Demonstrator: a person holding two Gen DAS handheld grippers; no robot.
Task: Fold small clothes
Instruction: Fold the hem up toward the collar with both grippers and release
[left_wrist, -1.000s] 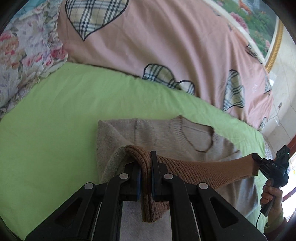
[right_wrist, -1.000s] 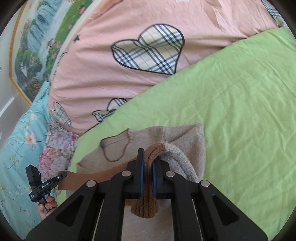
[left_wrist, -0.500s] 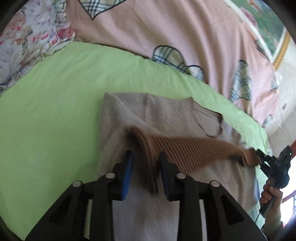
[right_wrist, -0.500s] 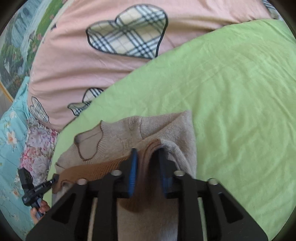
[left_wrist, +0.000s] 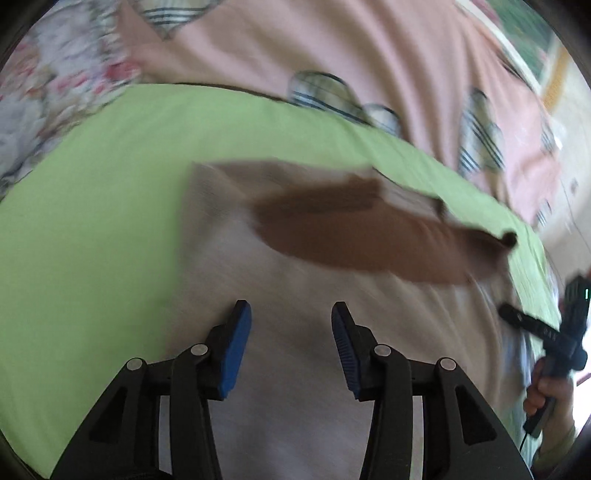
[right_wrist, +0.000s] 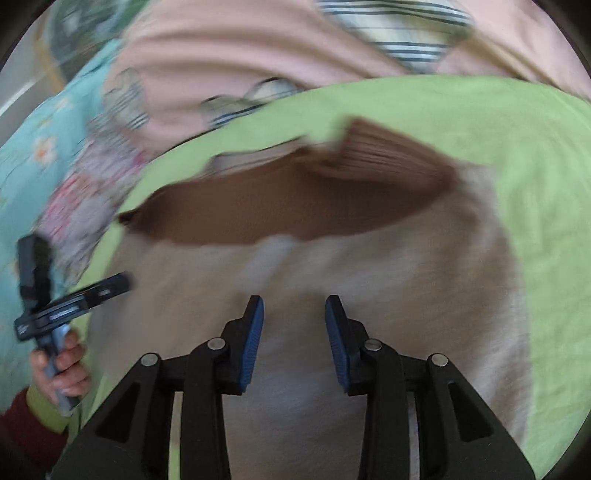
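Observation:
A small beige knit sweater lies folded on the green sheet, its brown ribbed hem laid across the upper part. It shows too in the right wrist view, with the brown hem across it. My left gripper is open and empty just above the sweater. My right gripper is open and empty above the same sweater. Each gripper appears in the other's view, the right one at the right edge and the left one at the left edge. Both views are motion-blurred.
A pink quilt with plaid hearts lies beyond the green sheet. A floral pillow sits at the far left, and a teal floral cloth shows in the right wrist view.
Both grippers opened and let go of the brown hem, which now lies across the sweater. Both have pulled back toward me.

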